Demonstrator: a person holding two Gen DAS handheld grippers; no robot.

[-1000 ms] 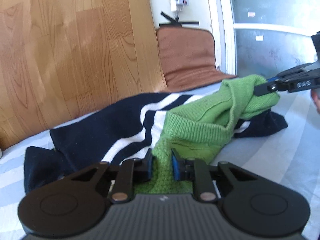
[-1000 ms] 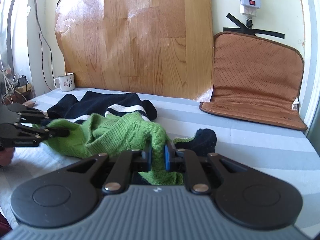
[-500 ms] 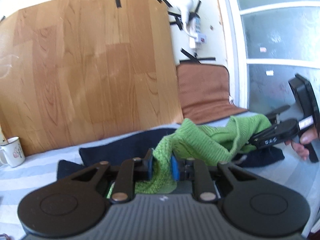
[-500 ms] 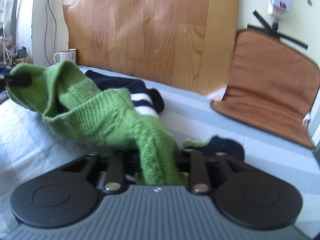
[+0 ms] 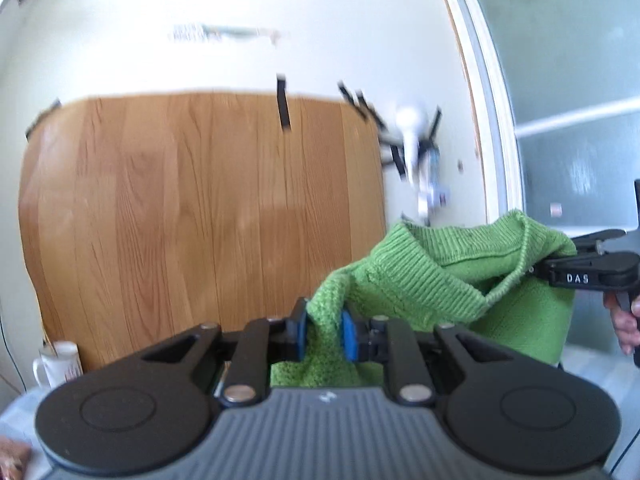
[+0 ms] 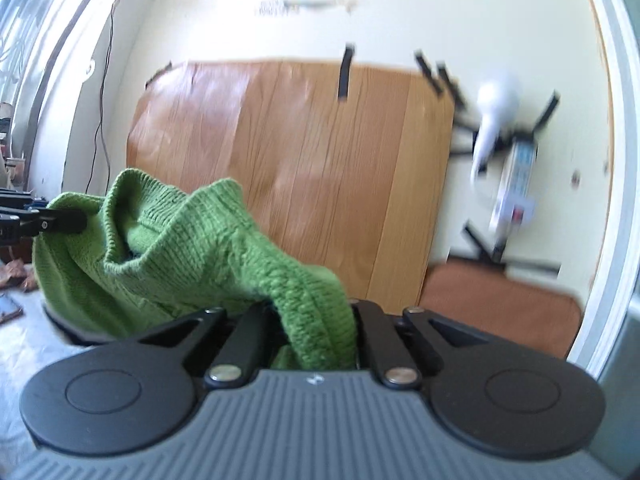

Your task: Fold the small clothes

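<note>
Left gripper: my left gripper (image 5: 324, 330) is nearly closed, its blue pads (image 5: 349, 335) pinching a fold of the green sweater (image 5: 420, 280).
Right gripper: my right gripper (image 6: 316, 330) is clamped tight on another edge of the sweater (image 6: 192, 240); the knit bunches over the fingers and hides the pads.
Seen from the left: the right gripper (image 5: 536, 270) comes in from the right edge with the ribbed hem caught at its tip; my hand (image 5: 626, 322) shows behind it.
Seen from the right: the left gripper (image 6: 80, 220) enters from the left edge, its tip buried in the knit.
Sweater: held up in the air, slung between the two grippers and sagging in the middle, collar opening upward.
Mug: a white mug (image 5: 56, 362) stands low at the left, near the board.
Far: a wooden board (image 5: 200, 220) is taped to the pale wall (image 5: 240, 20); a brown cushion (image 6: 500, 304) leans beside it.
</note>
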